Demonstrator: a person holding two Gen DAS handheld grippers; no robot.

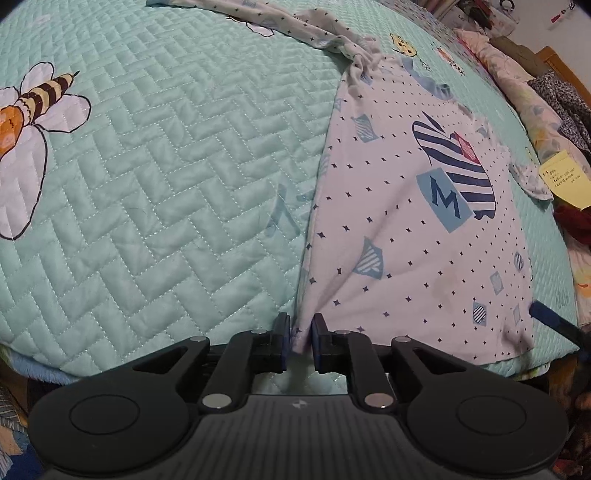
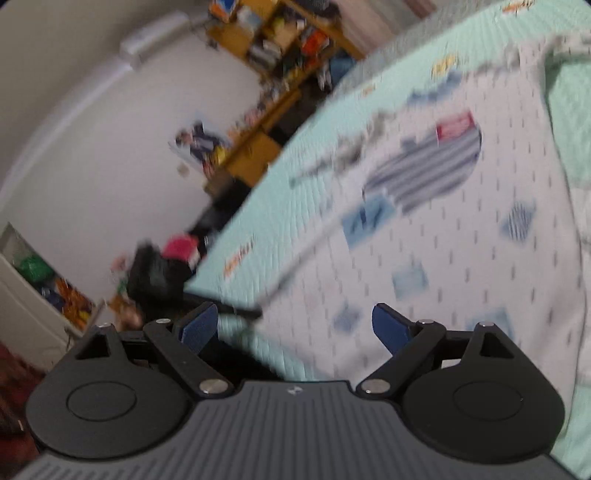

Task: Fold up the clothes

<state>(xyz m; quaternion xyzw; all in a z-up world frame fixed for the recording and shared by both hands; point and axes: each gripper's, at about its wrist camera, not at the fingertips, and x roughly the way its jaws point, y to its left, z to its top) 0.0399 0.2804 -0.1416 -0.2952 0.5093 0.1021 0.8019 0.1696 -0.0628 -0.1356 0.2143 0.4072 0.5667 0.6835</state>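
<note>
A lived-in home bedroom. A bed [image 1: 166, 177] fills most of the view, covered by a mint-green quilted bedspread printed with cartoon bees [image 1: 33, 110]. Pillows and bedding [image 1: 517, 81] are heaped along one side. Against a plain white wall [image 2: 110, 147] stand cluttered wooden shelves [image 2: 280, 40] packed with colourful odds and ends.

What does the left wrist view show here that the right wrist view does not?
Only the left wrist view shows the left tongs with a bunched corner of the shirt between nearly closed pads, the bee print on the quilt and a yellow note. Only the right wrist view, blurred, shows the right tongs wide open with nothing between them, wooden shelves and a white wall. Both show the dotted white shirt with its striped whale print, spread on the mint quilt.
</note>
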